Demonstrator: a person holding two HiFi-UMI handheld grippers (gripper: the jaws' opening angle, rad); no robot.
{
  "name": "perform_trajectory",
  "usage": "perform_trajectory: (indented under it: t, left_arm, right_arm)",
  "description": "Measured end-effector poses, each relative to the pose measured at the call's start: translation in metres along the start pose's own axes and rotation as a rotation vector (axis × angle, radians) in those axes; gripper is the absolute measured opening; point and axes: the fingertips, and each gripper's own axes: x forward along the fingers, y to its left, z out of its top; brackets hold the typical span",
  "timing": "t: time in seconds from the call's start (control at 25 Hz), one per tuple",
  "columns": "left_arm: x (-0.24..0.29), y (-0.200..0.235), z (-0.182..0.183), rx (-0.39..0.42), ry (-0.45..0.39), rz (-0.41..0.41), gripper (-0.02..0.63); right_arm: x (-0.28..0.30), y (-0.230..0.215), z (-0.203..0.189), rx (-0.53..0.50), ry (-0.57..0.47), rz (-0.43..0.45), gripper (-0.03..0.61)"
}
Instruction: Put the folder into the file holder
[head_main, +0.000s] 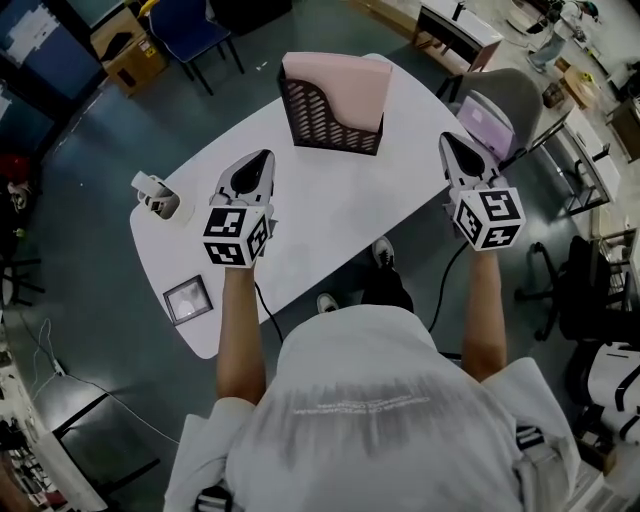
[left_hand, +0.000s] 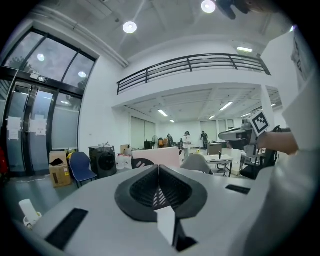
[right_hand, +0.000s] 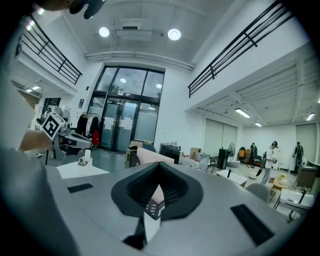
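Your white shirt (head_main: 380, 420) fills the bottom of the head view. Pink folder (head_main: 340, 82) stands upright inside the black mesh file holder (head_main: 330, 128), top centre, at the far edge of the white table (head_main: 330, 210). Left gripper (head_main: 262, 158) and right gripper (head_main: 447, 140) sit lower left and right of the holder, apart from it, both with jaws closed and empty. Small white object (head_main: 155, 195) and grey square pad (head_main: 187, 298) lie on the table's left end. Grey chair (head_main: 505, 105) upper right, blue chair (head_main: 190, 30) and cardboard box (head_main: 130, 50) upper left, on the dark floor (head_main: 90, 200).

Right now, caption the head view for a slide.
Folder in the holder on the table; left tool and right tool shut, empty.
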Motion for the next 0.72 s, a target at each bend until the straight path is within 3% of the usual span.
perform_trajectory:
  t: [0.36,0.72]
  left_arm:
    - [-0.019,-0.024,0.036,0.037,-0.101,-0.053,0.017]
    - [-0.03,-0.05,0.07,0.15,-0.165,-0.08,0.017]
  right_arm:
    - [-0.022,0.02,0.029,-0.07,-0.044,-0.009,0.025]
    - [-0.023,0.039,0.048,-0.094,-0.091,0.032,0.025]
